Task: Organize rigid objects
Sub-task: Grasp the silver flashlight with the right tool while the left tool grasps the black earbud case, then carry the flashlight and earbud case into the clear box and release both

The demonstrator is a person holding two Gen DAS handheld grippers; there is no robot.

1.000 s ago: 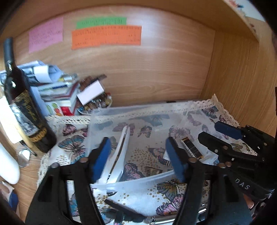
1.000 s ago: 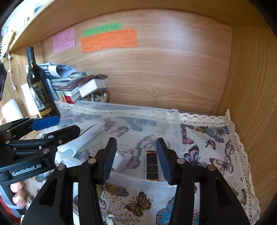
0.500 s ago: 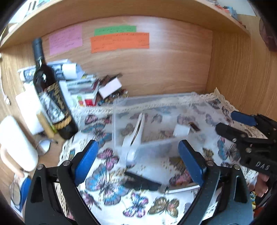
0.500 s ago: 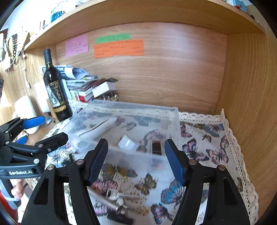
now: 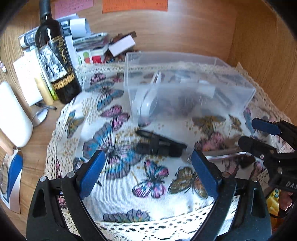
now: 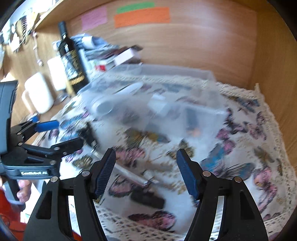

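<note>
A clear plastic bin (image 5: 230,77) stands on the butterfly cloth (image 5: 115,148) and holds a white tube-like item (image 5: 148,103), a small white block (image 5: 205,90) and a dark slim item (image 5: 222,97). The bin also shows, blurred, in the right wrist view (image 6: 204,115). A black object (image 5: 159,146) and a silver metal piece (image 5: 226,154) lie on the cloth in front of the bin. My left gripper (image 5: 148,174) is open and empty above the cloth. My right gripper (image 6: 146,172) is open and empty, above a black item (image 6: 148,199) and a metal rod (image 6: 133,176).
A dark wine bottle (image 5: 55,55) stands left of the cloth, beside stacked books and papers (image 5: 89,42), a white container (image 5: 13,115) and a small round mirror (image 5: 40,116). Wooden walls (image 5: 259,46) close the back and right. Sticky notes (image 6: 143,15) hang on the back wall.
Both grippers have pulled back from the bin and opened wider. They now hover over the front of the cloth, where the black object and metal piece are in view. The right view is blurred.
</note>
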